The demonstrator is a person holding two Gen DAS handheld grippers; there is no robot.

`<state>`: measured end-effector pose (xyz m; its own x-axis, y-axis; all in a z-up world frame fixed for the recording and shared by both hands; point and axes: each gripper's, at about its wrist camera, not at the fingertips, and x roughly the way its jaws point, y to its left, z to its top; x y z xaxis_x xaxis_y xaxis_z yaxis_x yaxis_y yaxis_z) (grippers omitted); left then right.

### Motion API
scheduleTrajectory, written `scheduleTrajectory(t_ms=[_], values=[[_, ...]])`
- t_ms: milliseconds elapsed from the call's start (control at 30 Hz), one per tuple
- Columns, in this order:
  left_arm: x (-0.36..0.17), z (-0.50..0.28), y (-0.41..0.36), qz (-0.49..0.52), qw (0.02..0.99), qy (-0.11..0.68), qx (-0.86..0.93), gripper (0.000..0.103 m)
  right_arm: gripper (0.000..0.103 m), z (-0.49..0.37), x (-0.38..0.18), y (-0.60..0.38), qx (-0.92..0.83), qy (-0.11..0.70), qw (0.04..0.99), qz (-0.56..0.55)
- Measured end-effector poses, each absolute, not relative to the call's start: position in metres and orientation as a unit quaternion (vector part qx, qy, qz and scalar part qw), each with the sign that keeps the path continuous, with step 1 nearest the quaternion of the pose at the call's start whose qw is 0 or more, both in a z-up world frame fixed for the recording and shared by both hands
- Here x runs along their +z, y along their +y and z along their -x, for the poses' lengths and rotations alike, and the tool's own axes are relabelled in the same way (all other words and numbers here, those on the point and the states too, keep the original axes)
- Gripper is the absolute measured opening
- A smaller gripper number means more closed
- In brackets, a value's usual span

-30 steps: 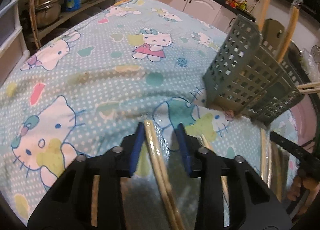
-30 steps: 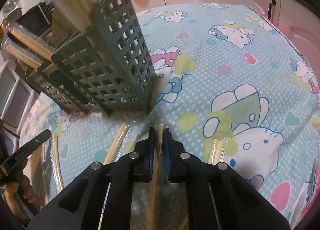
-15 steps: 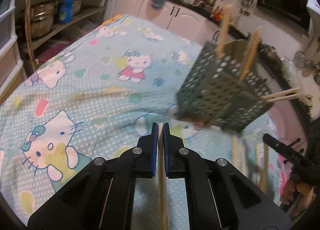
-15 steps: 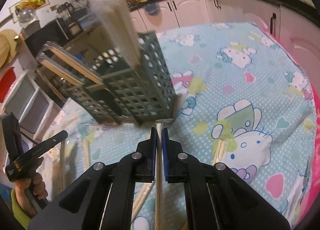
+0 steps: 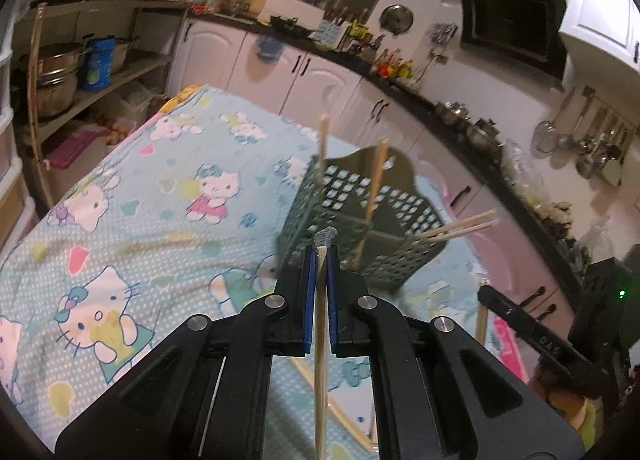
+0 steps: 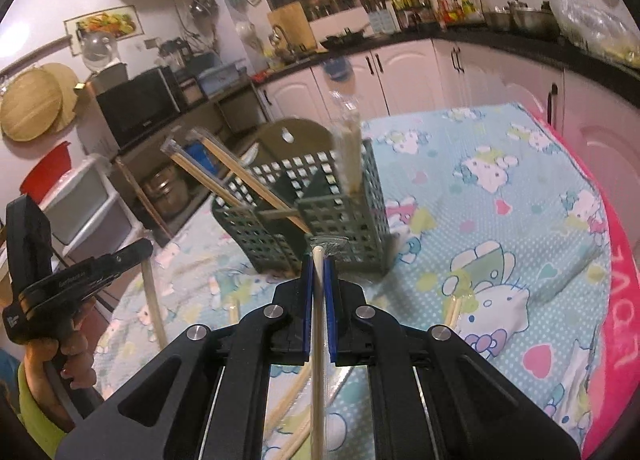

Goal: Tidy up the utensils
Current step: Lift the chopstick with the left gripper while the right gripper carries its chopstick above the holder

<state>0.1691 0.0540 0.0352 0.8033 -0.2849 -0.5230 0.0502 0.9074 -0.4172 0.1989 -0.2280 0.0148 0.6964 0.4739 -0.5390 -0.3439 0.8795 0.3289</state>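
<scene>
The left gripper point(image 5: 320, 256) clamps a wrapped chopstick point(image 5: 320, 340) — the green basket point(image 5: 356, 220) stands just beyond, sticks poking out.

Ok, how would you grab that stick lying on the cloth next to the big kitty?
Probably from above, with the jaws straddling the stick across its width, near the end that shows. It is thin and lies flat on the tablecloth, so coming from the side would likely just push it along. The rest is hidden.

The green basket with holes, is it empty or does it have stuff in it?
Not empty. The green basket already holds wooden chopsticks: some stand up out of it, others lean out over its side.
</scene>
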Motion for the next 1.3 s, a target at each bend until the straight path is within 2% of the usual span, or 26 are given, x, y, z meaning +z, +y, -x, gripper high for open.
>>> scheduleTrajectory(t_ms=[467,1300], values=[[0.076,-0.171,0.039,0.182,0.941,0.257,-0.123,0.001,0.006,-0.181,0.066,-0.221,0.231,0.232,0.941,-0.085],[0.147,-0.208,0.028,0.173,0.961,0.177,-0.127,0.001,0.006,-0.209,0.134,-0.207,0.237,0.092,0.965,-0.072]])
